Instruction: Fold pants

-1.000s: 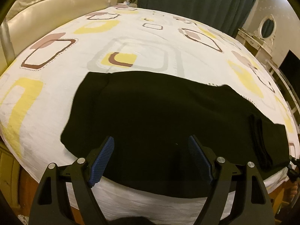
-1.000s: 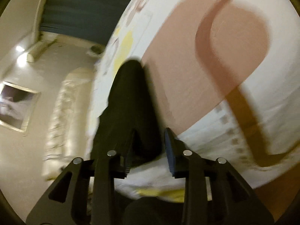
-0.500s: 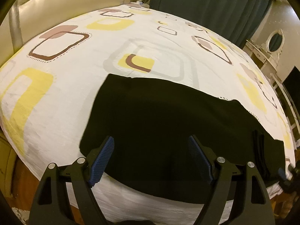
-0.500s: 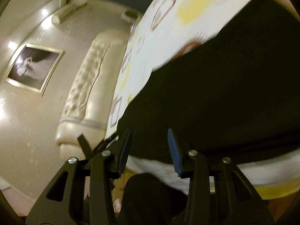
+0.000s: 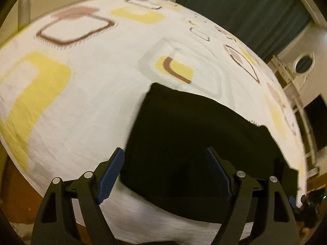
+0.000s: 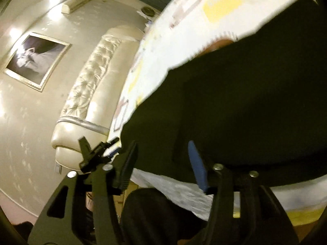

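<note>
The black pants [image 5: 194, 138] lie folded flat on the bed near its front edge, a dark slab with a thicker folded end at the right. My left gripper [image 5: 163, 171] is open and empty, hovering just before the pants' near left corner. In the right wrist view the pants [image 6: 235, 102] fill the right half. My right gripper [image 6: 163, 159] is open and empty above the pants' near edge. The left gripper also shows there [image 6: 94, 151], small, beyond the pants' far end.
The bed [image 5: 81, 102] carries a white sheet with yellow, brown and grey squares. A cream padded headboard [image 6: 85, 94] is at its far end. Dark curtains [image 5: 245, 10] and a dresser with an oval mirror [image 5: 303, 63] stand behind. A framed picture [image 6: 34, 61] hangs on the wall.
My left gripper has swung left, so the pants sit further right in its view. My right gripper has opened wider and moved along the pants' near edge.
</note>
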### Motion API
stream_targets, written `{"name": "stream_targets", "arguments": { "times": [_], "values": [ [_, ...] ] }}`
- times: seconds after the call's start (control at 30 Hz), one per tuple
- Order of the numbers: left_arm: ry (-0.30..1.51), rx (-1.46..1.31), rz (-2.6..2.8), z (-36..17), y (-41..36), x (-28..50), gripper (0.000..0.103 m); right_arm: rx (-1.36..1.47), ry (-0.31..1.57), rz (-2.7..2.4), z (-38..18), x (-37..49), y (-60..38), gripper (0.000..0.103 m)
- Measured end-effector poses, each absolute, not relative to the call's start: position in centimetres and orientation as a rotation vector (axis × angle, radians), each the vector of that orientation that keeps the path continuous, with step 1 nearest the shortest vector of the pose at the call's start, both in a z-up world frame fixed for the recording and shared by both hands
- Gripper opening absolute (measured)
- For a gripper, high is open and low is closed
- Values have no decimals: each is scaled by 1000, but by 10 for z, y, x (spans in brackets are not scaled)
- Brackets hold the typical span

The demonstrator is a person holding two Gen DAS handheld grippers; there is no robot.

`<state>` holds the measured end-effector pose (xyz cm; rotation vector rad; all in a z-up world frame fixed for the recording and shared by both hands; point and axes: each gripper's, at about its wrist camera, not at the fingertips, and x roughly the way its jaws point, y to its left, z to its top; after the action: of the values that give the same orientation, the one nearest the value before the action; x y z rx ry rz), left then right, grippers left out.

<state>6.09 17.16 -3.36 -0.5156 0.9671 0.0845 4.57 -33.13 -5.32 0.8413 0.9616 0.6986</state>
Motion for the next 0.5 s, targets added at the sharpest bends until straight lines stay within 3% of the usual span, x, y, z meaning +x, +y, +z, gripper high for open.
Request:
{"name": "stream_targets", "arguments": {
  "times": [0.23, 0.43, 0.47, 0.5],
  "values": [
    [1026, -755, -125, -63, 220, 73, 80, 888, 939, 700, -48, 49, -342, 60],
    [1051, -846, -271, -75, 216, 86, 77, 892, 975, 711, -57, 51, -333, 63],
    [1061, -854, -276, -76, 213, 89, 67, 891, 983, 714, -58, 52, -330, 63],
    [1079, -867, -284, -80, 209, 94, 50, 886, 988, 714, -59, 52, -328, 63]
  ]
}}
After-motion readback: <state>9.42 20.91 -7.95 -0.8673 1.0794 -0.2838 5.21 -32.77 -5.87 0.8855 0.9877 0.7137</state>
